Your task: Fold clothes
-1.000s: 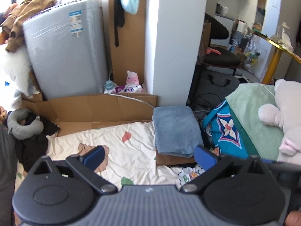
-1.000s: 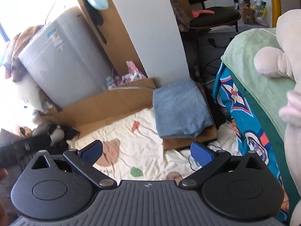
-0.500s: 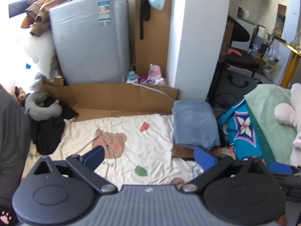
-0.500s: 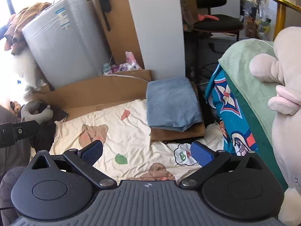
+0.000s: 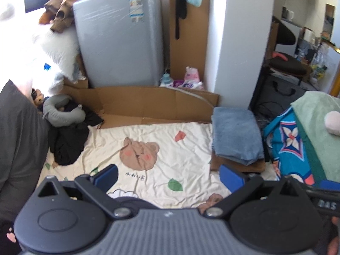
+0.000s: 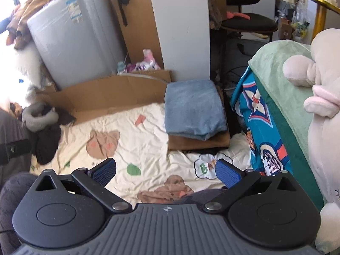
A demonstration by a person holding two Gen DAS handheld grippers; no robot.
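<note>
Both views swung left since a second ago. Left gripper [image 5: 167, 175], right gripper [image 6: 165, 170] spread wide, holding nothing. Folded blue cloth [image 6: 194, 108] atop brown one [image 6: 199, 142] (stack squared); dark heap [image 5: 68, 142] left, possibly next.

We see a grey washing machine [image 5: 119, 36] at the back. Flattened cardboard [image 5: 148, 106] lies at its foot, a white pillar [image 5: 238, 42] stands beside it, and a grey neck pillow [image 5: 61, 114] sits on the floor nearby.
</note>
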